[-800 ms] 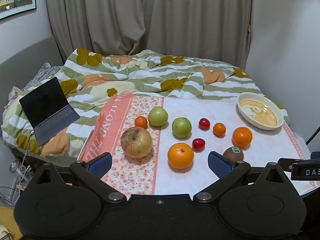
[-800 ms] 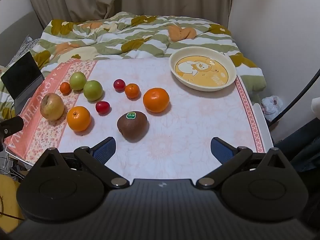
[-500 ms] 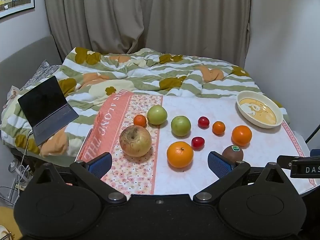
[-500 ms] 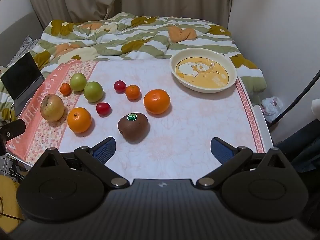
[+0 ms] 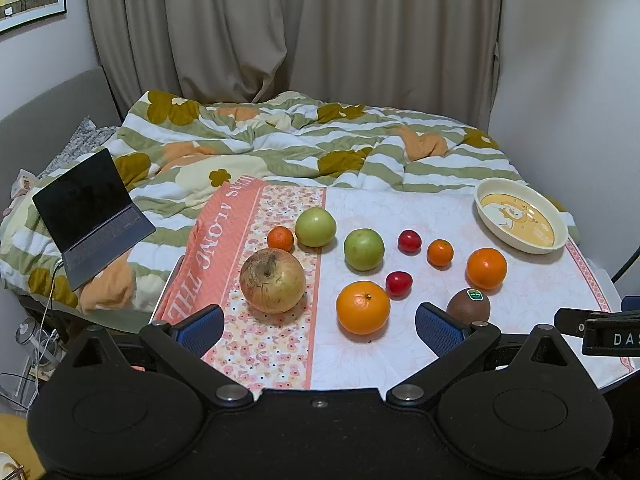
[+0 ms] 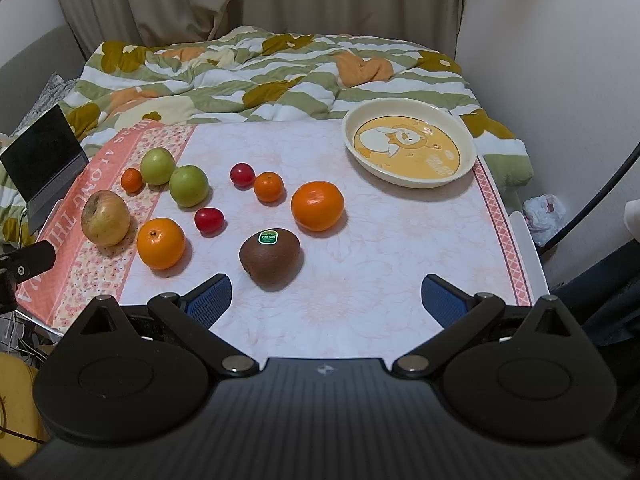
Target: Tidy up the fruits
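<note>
While both your jaws stand wide and empty, right gripper (image 6: 326, 300) hovers just short of kiwi (image 6: 270, 258); left gripper (image 5: 320, 326) faces big apple (image 5: 273, 282) and near orange (image 5: 363, 307). Fruits loose on table (image 6: 400, 264), bowl (image 6: 464, 168) empty at far right. Risk: round fruit rolls if you nudge off-centre, knocks cherry tomato (image 6: 208, 220) off edge.

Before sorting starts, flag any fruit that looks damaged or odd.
The large apple at the table's left edge has a brown, rough patch around its stem. The kiwi carries a green sticker. Nothing else stands out.
</note>
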The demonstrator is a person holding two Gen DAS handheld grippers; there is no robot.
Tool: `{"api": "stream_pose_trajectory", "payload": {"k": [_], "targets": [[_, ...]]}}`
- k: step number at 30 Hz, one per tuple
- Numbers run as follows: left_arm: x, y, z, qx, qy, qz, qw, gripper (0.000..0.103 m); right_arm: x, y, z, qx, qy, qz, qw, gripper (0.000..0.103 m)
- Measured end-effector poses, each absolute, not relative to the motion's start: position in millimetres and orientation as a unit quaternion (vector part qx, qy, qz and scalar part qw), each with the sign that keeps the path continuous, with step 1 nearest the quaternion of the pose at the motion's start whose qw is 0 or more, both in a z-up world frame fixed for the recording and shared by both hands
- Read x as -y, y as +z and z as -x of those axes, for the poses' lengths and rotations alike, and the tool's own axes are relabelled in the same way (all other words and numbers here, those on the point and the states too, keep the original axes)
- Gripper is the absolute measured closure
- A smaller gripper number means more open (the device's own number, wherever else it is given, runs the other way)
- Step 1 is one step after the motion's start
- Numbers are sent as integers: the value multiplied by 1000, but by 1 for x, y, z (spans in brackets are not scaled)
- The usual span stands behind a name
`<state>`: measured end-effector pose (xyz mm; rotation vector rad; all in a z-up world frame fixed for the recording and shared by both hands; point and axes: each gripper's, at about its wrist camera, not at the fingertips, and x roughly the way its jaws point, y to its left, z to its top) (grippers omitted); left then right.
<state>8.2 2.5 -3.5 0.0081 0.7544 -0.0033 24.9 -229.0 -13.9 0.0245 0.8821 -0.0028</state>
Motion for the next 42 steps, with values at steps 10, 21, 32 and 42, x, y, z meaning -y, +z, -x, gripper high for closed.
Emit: {"api": "stream_pose_trajectory", "payload": {"k": [10, 21, 32, 42], "targets": [[-4, -5, -11, -370, -3, -3, 929, 0, 222, -14, -23, -426, -3, -13, 905, 0], [-8, -5, -13, -370, -4, -5, 929, 0, 220, -16, -24, -427, -2, -13, 904, 0], [-7, -5, -14, -369, -4, -6, 929, 0, 221, -16, -25, -427, -2, -14, 904, 0], [-8, -5, -14, -370, -4, -5, 929, 0, 220, -15, -25, -428, -1, -13, 904, 0]]}}
